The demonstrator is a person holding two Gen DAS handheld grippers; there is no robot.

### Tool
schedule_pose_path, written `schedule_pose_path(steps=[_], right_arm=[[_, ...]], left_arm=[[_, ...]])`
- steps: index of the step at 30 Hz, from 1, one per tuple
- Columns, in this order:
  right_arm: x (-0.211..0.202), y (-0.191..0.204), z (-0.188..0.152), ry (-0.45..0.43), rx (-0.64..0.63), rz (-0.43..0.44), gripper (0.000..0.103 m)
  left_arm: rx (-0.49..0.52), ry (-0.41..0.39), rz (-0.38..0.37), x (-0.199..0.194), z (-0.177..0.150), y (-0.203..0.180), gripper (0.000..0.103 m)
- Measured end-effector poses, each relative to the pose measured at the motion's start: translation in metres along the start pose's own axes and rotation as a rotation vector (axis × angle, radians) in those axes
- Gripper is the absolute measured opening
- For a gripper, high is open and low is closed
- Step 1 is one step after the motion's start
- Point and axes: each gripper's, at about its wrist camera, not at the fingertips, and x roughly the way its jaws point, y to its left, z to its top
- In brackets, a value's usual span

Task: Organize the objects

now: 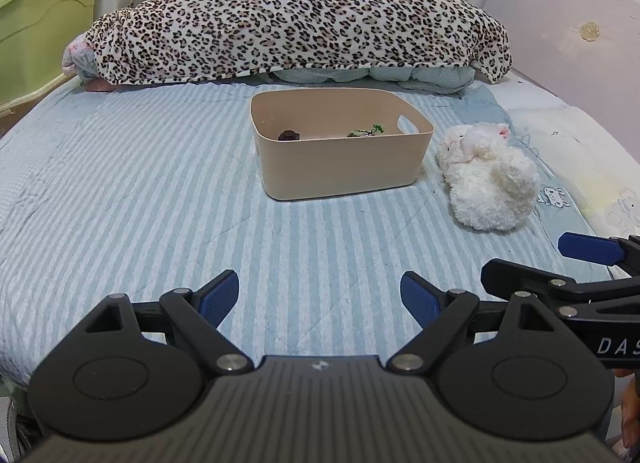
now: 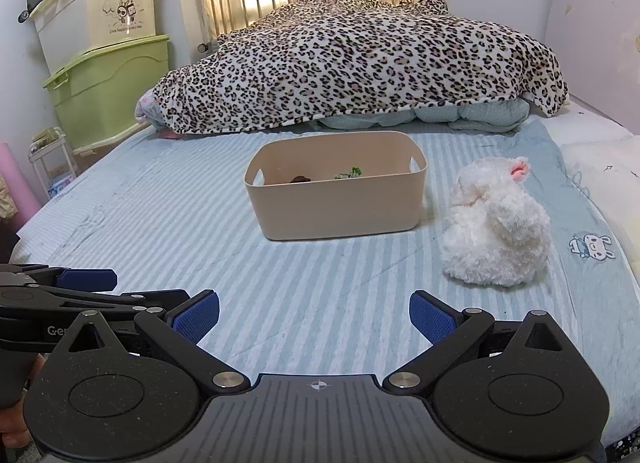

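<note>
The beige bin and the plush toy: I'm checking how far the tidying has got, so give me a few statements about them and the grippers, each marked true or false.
1. The white plush toy lies inside the beige bin. False: it lies on the striped bedsheet, to the right of the bin.
2. The bin already holds small items. True: a dark object and a green item show inside.
3. The left gripper is shut on the toy. False: it is open and holds nothing.
4. The right gripper is open. True.
5. A leopard-print blanket lies behind the bin. True.
</note>
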Motion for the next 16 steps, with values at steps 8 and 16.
schedule_pose_path(steps=[8,16], right_arm=[[0.001,-0.0023,-0.0013,0.007,0.01,0.008,0.103],[0.0047,-0.004,-0.0006,0.014,0.01,0.001,0.103]], left_arm=[[0.007,0.011,0.005,-0.0001,0.001,-0.0021,0.088],[0.006,0.021,0.003,0.0033,0.0009,0.0011,0.088]])
